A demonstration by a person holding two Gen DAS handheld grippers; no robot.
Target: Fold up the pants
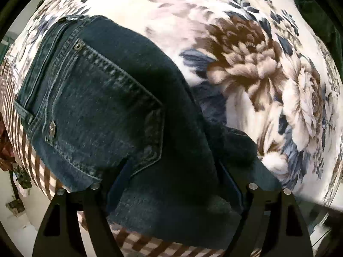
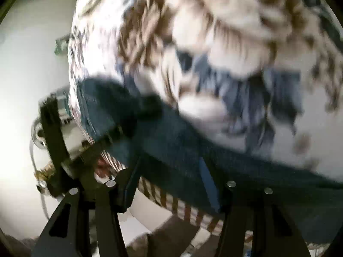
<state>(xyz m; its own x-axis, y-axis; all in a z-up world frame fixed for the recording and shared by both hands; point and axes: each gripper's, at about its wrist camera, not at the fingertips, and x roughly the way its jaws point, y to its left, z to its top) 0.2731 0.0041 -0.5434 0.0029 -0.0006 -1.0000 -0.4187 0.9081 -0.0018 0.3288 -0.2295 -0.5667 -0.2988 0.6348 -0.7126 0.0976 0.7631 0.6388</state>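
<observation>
Left gripper (image 1: 178,171) stands wide over the jeans (image 1: 96,107), right gripper (image 2: 171,182) straddles their edge!

Denim lies between both sets of open fingers on the floral blanket (image 1: 246,64), back pocket ahead-left — likely positioning to pinch for another fold.
</observation>
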